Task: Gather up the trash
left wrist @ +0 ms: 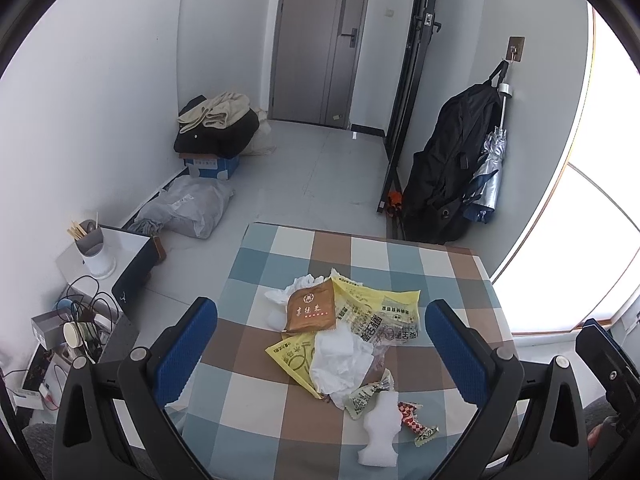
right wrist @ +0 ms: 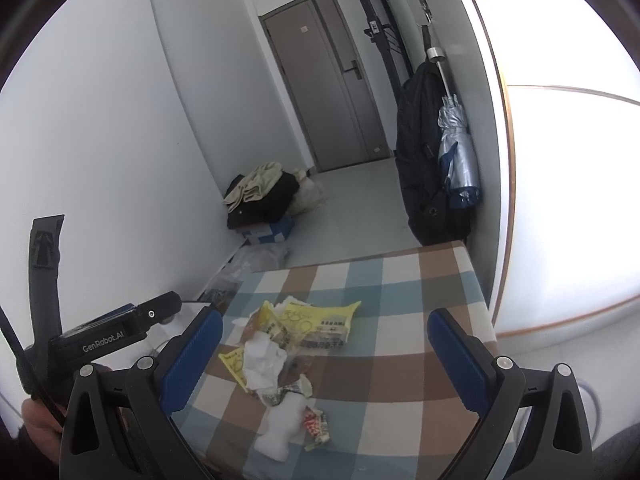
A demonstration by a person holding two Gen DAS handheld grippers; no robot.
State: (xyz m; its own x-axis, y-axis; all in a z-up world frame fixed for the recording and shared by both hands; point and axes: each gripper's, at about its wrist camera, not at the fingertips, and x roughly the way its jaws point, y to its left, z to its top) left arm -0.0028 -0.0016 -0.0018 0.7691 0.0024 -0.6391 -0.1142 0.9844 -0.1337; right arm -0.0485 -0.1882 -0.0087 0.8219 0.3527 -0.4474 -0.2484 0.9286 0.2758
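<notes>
I see a tablecloth (left wrist: 256,432) checked in blue, brown and cream. On it I count a brown packet (left wrist: 310,311), yellow wrappers (left wrist: 376,312), white tissue (left wrist: 340,360) and a red-and-white checked wrapper (left wrist: 412,416).

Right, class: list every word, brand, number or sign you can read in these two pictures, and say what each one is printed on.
"GenRobot.AI": on the black body of the left gripper, seen from the right wrist view.
Large number, apparently "300": on the yellow wrapper; its smaller print is too blurred to read.
Chinese characters and a round emblem: on the brown packet, too small to read with certainty.
Print on the small green wrapper and red checked wrapper: unreadable.
</notes>
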